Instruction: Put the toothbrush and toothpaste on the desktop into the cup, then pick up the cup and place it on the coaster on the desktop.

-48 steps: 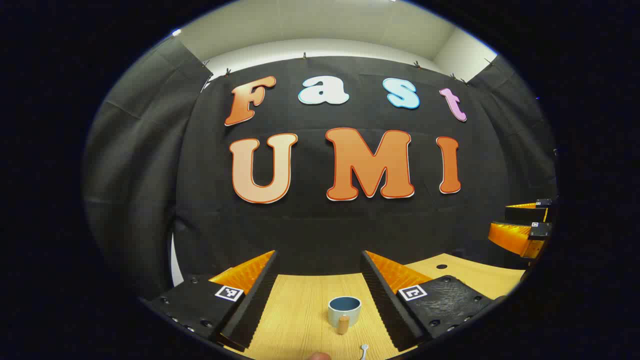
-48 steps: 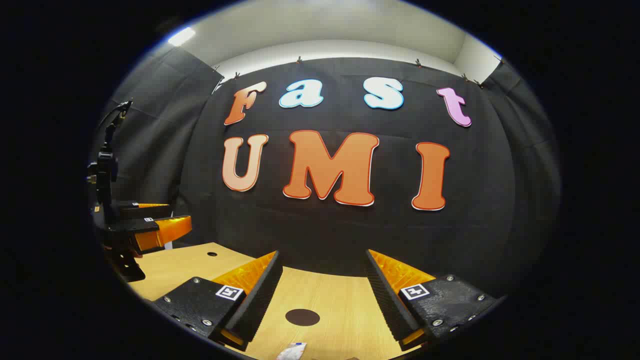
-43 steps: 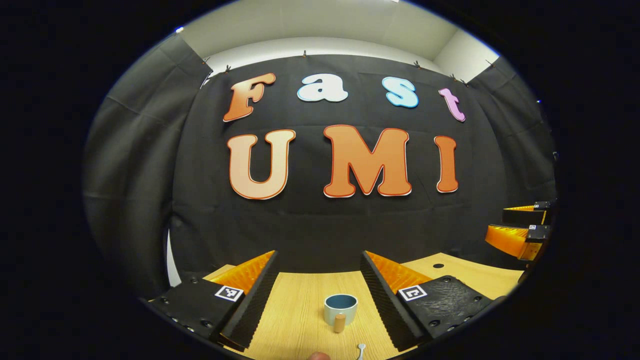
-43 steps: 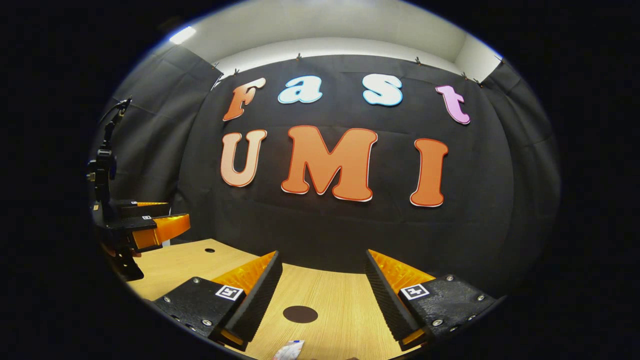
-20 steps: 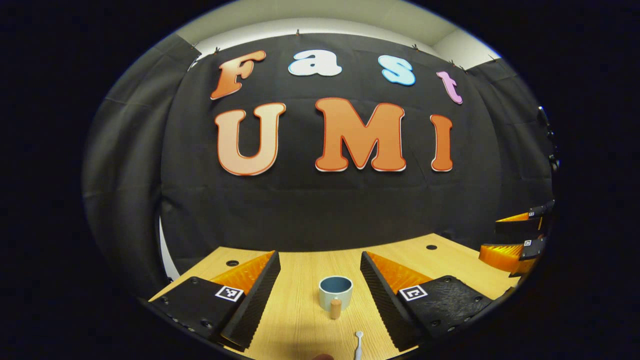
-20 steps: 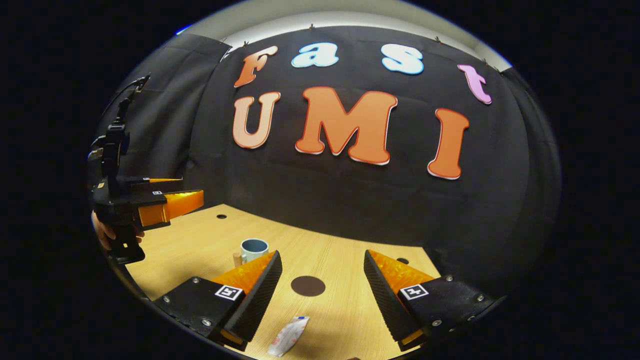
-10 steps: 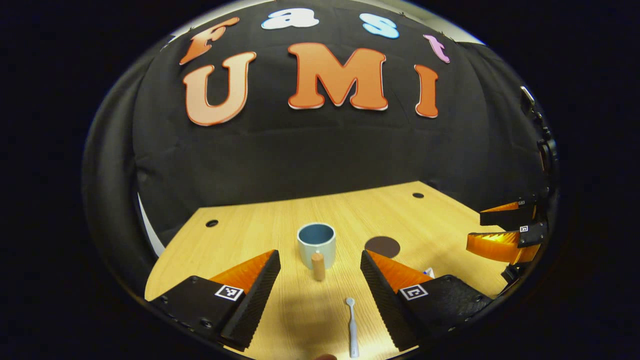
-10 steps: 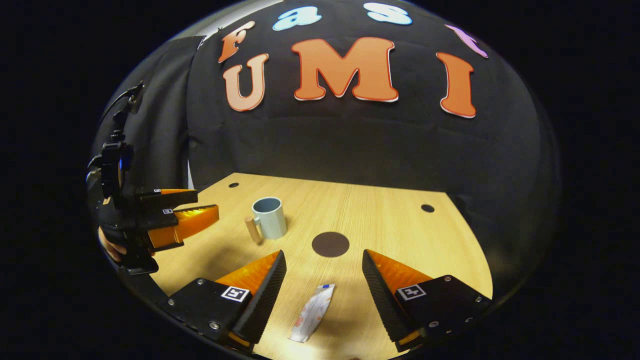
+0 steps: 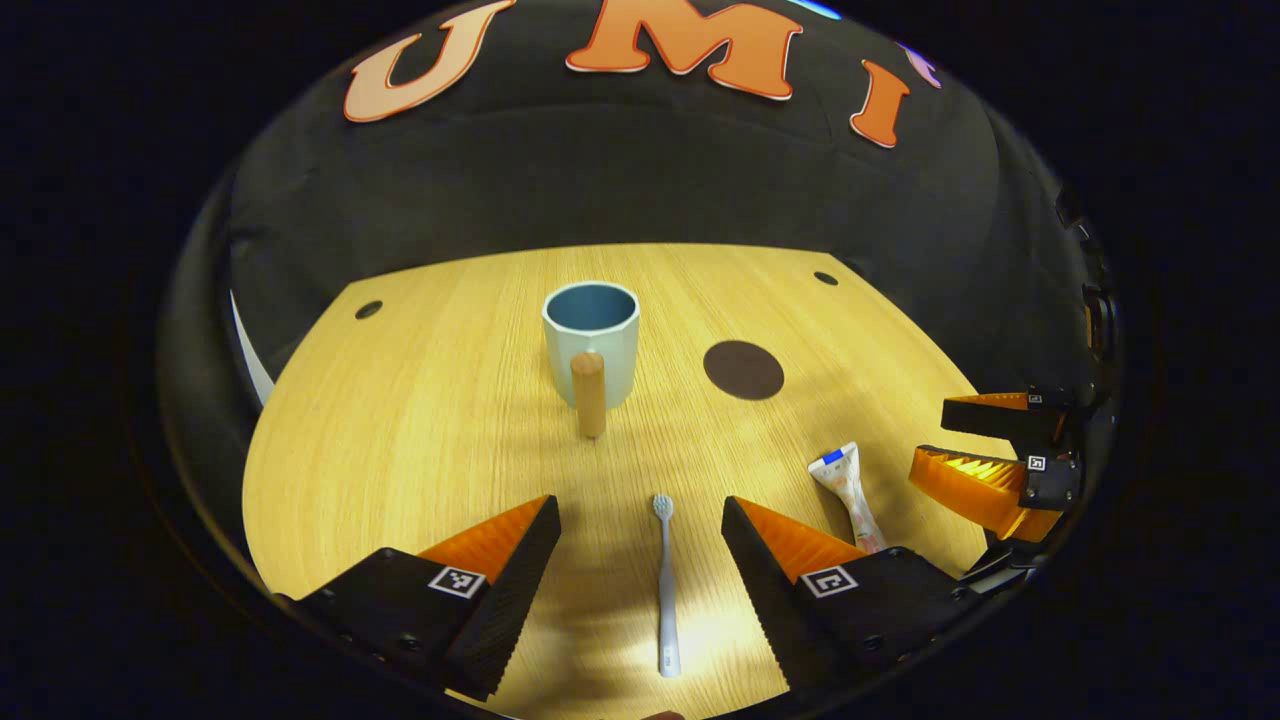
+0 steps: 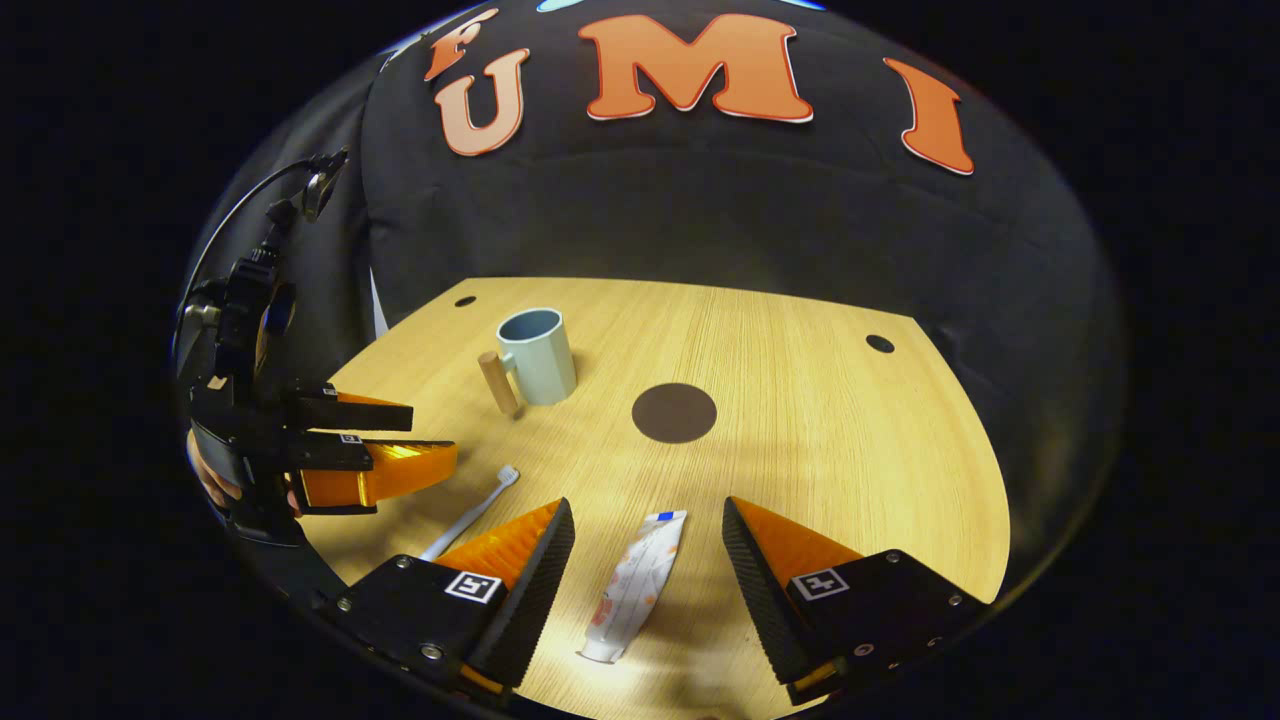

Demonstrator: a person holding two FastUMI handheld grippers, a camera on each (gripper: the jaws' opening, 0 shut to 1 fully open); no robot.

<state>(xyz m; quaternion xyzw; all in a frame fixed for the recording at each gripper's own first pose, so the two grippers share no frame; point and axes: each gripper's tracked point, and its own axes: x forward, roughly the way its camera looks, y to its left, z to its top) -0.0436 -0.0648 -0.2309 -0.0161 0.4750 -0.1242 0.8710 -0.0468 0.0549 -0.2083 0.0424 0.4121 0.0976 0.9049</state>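
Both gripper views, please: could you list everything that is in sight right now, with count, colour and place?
cup: one, pale blue-green with a wooden handle, upright at the desk's far middle.
coaster: one, dark brown, flat on the desk beside the cup, bare.
toothbrush: one, grey-white, flat on the desk, in line with the left gripper's gap.
toothpaste: one, white tube with a blue cap, flat on the desk, in line with the right gripper's gap.
desk: one, light wood with small dark holes.
left gripper: open, above the toothbrush.
right gripper: open, above the toothpaste.
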